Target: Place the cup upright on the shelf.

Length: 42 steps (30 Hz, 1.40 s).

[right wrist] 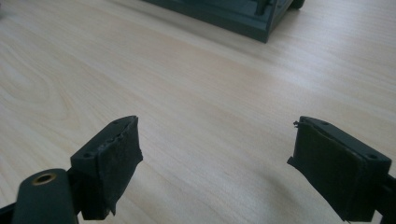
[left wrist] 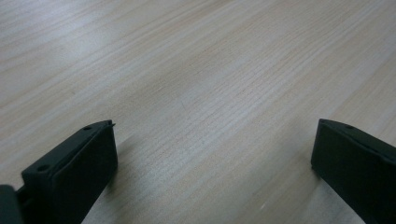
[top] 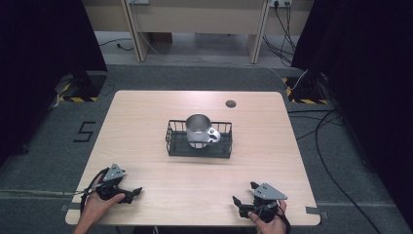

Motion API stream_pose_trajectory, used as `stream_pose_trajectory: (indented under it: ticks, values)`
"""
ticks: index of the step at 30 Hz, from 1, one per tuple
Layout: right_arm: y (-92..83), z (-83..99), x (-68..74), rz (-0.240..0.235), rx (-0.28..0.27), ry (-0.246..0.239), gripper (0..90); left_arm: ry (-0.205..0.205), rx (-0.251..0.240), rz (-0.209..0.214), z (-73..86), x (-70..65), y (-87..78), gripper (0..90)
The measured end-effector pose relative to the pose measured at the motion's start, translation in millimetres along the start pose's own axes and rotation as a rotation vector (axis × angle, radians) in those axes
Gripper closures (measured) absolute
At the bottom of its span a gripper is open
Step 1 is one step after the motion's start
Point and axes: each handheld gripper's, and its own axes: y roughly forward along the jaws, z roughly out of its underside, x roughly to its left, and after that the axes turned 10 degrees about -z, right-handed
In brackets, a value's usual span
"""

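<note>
Steel mug (top: 198,129) stands upright in the black wire basket (top: 175,144), handle toward your right side, so your right gripper (top: 245,195), released and empty near the surface's (top: 146,117) front edge, lies nearer that handle than your equally released left gripper (top: 132,194).

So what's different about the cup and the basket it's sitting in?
The cup is shiny silver metal and round; the basket is black wire and rectangular. The cup stands taller than the basket's low sides. The cup has solid walls and a handle; the basket's sides have gaps. Both sit mid-table, open at the top.
</note>
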Motion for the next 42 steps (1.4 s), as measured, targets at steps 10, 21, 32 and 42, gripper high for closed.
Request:
stream_pose_trajectory:
  ticks: [10,21,32,42]
  values:
    - [7.9,13.2,0.6,0.042,0.044,-0.002,11.0,0.001,0.000,0.000,0.0,0.0,0.0,0.0]
    - [10.4,14.9,3.7,0.039,0.039,-0.001,3.5,0.001,0.000,0.000,0.0,0.0,0.0,0.0]
    - [10.9,15.5,3.9,0.039,0.041,-0.002,0.8,0.001,0.000,0.001,0.0,-0.1,0.0,0.0]
    - [11.1,15.6,4.5,0.045,0.038,0.000,0.7,0.005,0.001,0.002,0.0,0.0,-0.1,0.0]
